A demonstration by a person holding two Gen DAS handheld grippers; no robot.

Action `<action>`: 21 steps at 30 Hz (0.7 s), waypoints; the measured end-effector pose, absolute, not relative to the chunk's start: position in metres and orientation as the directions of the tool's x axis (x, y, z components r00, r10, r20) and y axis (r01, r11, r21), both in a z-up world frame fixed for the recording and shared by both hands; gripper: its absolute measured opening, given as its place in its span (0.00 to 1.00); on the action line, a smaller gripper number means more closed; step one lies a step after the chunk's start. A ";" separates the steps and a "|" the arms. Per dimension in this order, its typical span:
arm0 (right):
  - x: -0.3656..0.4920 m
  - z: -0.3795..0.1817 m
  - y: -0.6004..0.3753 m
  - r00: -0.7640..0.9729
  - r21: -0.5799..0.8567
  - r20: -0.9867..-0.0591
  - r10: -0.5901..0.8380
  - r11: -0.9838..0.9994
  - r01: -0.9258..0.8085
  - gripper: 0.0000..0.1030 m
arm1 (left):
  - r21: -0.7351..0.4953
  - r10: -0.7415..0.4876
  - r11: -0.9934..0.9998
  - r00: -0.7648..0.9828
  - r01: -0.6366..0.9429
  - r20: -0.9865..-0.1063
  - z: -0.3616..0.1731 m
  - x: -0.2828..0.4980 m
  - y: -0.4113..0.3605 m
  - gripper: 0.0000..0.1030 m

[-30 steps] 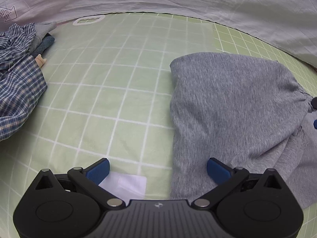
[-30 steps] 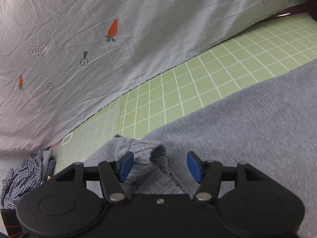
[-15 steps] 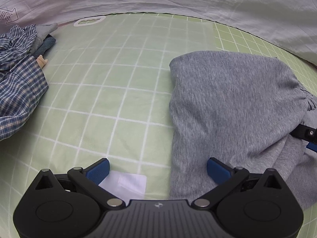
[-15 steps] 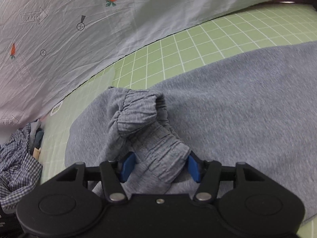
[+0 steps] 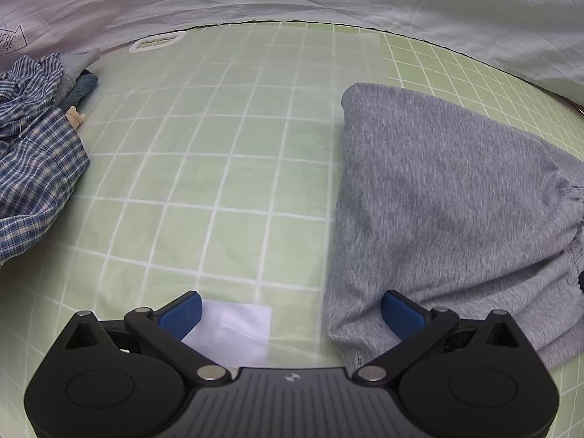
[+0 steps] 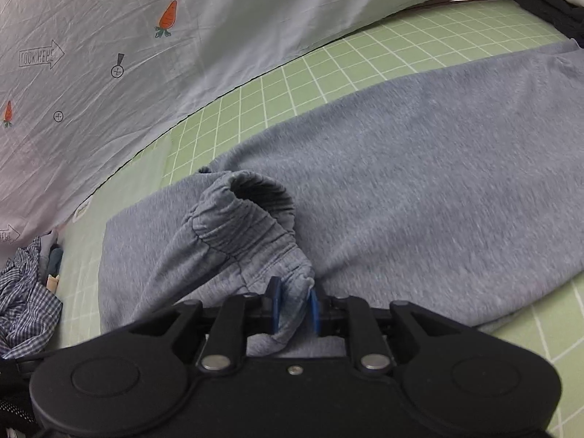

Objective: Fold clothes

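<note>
A grey sweat garment [image 5: 438, 189] lies flat on the green grid mat [image 5: 219, 146]. In the right wrist view the grey garment [image 6: 419, 182] stretches away to the right, and its gathered elastic band [image 6: 248, 219] stands bunched up in front of my right gripper [image 6: 293, 304]. The blue pads pinch a fold of that band; the jaws are opening slightly with the fabric still between them. My left gripper [image 5: 292, 306] hovers open over the mat at the garment's left edge, its right fingertip [image 5: 399, 310] above the grey cloth, with nothing gripped.
A crumpled blue plaid shirt [image 5: 33, 153] with other clothes lies at the mat's left, also in the right wrist view as the plaid shirt [image 6: 22, 303]. A white printed sheet [image 6: 109, 54] rises behind the mat. A white paper patch [image 5: 237, 325] sits under the left gripper.
My right gripper closed on the elastic band and then pulled it along over the garment. The left gripper stayed open and nearly still.
</note>
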State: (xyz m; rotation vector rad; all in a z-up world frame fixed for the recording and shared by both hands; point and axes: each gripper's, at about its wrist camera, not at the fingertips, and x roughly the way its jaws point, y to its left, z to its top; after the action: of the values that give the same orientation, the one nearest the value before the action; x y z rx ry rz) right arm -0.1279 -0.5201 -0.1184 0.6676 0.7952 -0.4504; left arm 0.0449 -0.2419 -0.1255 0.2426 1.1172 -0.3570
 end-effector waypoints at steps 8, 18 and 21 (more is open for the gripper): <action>-0.142 -0.114 -0.529 0.545 0.240 -0.804 -0.239 0.707 0.665 0.89 | 0.049 -0.144 0.915 0.437 0.400 -0.888 -0.108 0.032 -0.250 1.00; -0.198 -0.116 -0.577 0.476 0.165 -0.820 -0.317 0.666 0.728 0.98 | 0.108 -0.169 0.880 0.518 0.462 -0.839 -0.078 0.006 -0.309 1.00; -0.216 -0.119 -0.595 0.456 0.134 -0.824 -0.337 0.665 0.735 0.98 | 0.116 -0.182 0.860 0.511 0.497 -0.840 -0.080 -0.003 -0.340 1.00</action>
State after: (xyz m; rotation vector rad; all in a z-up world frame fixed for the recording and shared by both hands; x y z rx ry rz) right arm -0.2162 -0.5952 -0.1191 0.5223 0.8644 -0.6992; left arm -0.0030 -0.3396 -0.0801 0.3667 0.9523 -0.4199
